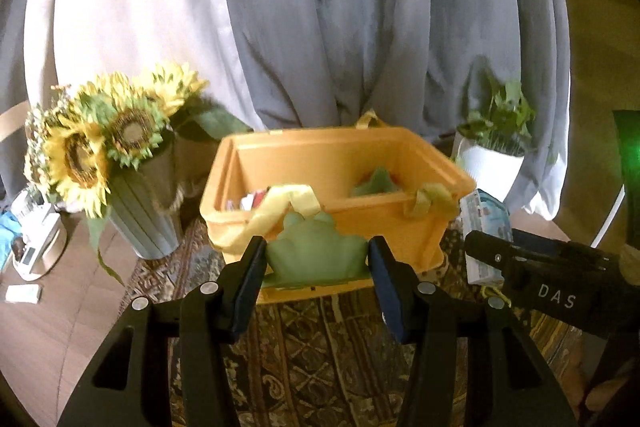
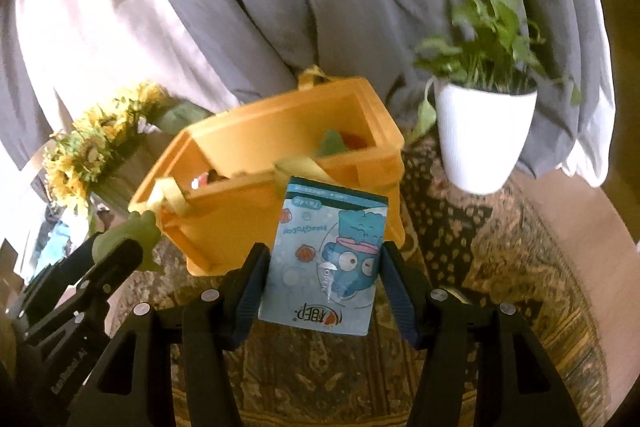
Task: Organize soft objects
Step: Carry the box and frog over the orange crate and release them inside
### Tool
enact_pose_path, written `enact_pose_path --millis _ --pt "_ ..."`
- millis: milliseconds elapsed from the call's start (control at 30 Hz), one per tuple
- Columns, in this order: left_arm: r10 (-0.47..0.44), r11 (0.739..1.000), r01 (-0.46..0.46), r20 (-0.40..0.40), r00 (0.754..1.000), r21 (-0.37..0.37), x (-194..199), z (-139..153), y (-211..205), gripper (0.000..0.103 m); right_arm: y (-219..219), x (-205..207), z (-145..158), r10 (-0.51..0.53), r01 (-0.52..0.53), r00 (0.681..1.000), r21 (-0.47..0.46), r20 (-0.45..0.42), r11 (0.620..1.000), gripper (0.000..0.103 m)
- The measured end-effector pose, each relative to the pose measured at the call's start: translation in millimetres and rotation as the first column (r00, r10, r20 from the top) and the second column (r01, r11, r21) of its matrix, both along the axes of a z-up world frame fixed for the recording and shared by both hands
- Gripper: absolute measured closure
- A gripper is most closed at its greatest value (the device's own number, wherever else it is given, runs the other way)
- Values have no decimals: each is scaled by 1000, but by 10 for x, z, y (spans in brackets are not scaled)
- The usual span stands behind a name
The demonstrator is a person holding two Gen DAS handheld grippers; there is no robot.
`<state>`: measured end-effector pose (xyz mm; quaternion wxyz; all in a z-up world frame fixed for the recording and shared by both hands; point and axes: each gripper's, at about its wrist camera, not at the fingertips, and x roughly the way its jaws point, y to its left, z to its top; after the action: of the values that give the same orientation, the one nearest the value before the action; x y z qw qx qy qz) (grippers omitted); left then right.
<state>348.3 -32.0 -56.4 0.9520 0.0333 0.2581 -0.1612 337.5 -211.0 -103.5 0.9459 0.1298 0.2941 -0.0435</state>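
Sunflowers (image 1: pixel 100 143) fill only our left view; our left gripper (image 1: pixel 316 259) clamps a pale green scalloped toy (image 1: pixel 316 251), our right gripper (image 2: pixel 322 267) pinches a blue cartoon tissue pack (image 2: pixel 326 259).

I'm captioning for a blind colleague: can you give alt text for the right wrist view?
The right gripper holds a blue cartoon packet just in front of an open orange bin on a patterned rug. A potted plant stands to the right, sunflowers to the left.

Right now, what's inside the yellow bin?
A green soft toy lies at one end of the yellow bin and something red and white at the other; the near wall hides the bottom.
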Motion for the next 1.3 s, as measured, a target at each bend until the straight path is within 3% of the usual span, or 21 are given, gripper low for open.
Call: enact_pose_path --millis 733,1300 --pt "35 999 -28 191 981 -36 244 530 96 51 83 299 617 41 -31 983 -59 177 998 46" --pt "50 998 -41 200 978 -48 771 597 -6 51 31 857 754 59 -42 981 -96 184 995 46"
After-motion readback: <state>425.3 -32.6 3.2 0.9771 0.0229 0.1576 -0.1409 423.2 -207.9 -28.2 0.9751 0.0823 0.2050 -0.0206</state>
